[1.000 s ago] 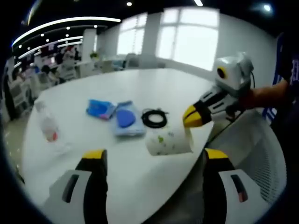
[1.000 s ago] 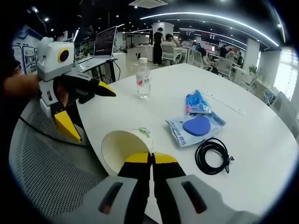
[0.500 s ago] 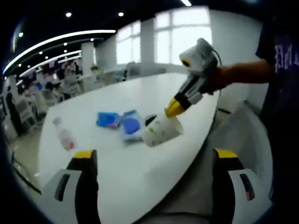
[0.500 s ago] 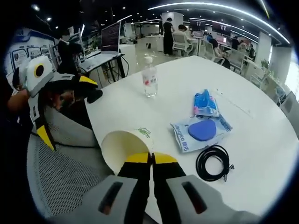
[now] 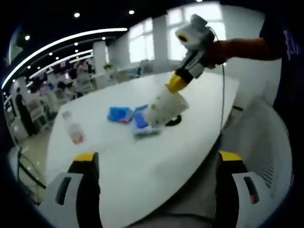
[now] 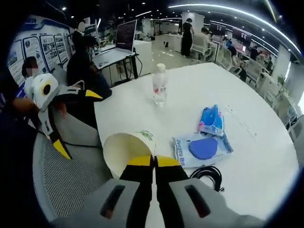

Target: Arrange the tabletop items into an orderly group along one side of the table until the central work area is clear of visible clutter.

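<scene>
Paper cup (image 6: 124,151) hangs above the table (image 5: 142,156), its rim clamped in my right gripper (image 6: 153,161); my left gripper (image 5: 156,164) gapes apart, and the cable (image 6: 209,175) lies half hidden

Items on white table (image 6: 266,156).
Paper cup (image 6: 124,151) held tilted above it; bottle (image 6: 160,85) upright; blue packets (image 6: 203,148) beside black cable (image 6: 207,175).
</scene>
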Available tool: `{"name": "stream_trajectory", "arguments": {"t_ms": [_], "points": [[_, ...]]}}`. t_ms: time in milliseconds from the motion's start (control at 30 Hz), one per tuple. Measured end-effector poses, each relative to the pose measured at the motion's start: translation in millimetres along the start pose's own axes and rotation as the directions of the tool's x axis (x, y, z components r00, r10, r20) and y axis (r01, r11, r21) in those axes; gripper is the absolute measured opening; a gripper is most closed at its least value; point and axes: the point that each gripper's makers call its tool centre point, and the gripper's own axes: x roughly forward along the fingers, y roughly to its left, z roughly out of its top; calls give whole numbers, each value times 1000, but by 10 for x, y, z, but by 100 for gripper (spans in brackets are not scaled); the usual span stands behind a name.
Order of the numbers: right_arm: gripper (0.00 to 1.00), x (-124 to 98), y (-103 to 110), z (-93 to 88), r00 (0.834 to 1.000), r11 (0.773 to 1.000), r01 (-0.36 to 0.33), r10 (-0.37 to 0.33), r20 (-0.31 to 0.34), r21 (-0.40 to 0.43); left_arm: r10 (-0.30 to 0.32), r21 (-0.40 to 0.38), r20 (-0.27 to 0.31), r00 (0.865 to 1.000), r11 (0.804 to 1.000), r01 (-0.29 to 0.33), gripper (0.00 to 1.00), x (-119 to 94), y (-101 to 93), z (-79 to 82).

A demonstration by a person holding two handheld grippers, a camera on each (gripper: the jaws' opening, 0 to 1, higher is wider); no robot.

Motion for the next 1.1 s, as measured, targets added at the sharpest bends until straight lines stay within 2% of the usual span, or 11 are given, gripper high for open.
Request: {"name": "stream_trajectory", "arguments": {"t_ms": [133,267,333,400,500,633,800,900,1000,1033,1100], "points": [[0,-75,-63,225,999,998,-36,36,10,-59,0,-27,-10,1000,1000,0,100,12,34,-25],[0,-183,-150,383,998,982,-47,38,-49,-181,10,-46,-21,1000,999,-11,100,24,66,-47],[0,-239,-194,500,998,974,-49,37,-58,-221,12,-50,-17,1000,999,-13,100,21,72,-39],[0,-282,-215,588,996,967,-72,56,-74,-243,1,-65,-10,1000,998,-1,100,18,66,-32],[0,-320,-299,686,994,953,-74,45,-103,-294,-10,-60,-18,1000,998,9,100,16,48,-46],[0,-352,-385,833,989,941,-97,53,-140,-324,0,-66,-4,1000,998,0,100,1,79,-22],[0,-326,-473,1014,983,941,-130,82,-165,-311,36,-112,39,999,993,-31,100,-37,189,46],[0,-269,-528,1106,980,947,-148,101,-173,-286,51,-51,50,997,998,-48,100,-56,222,55],[0,-176,-522,1158,971,956,-191,150,-187,-223,54,-65,48,997,997,-51,100,-75,238,37],[0,-124,-540,1172,968,960,-195,156,-194,-201,64,-80,71,995,995,-58,99,-91,255,71],[0,-41,-560,1191,965,960,-203,163,-203,-195,65,-102,75,995,993,-57,98,-99,258,66]]}}
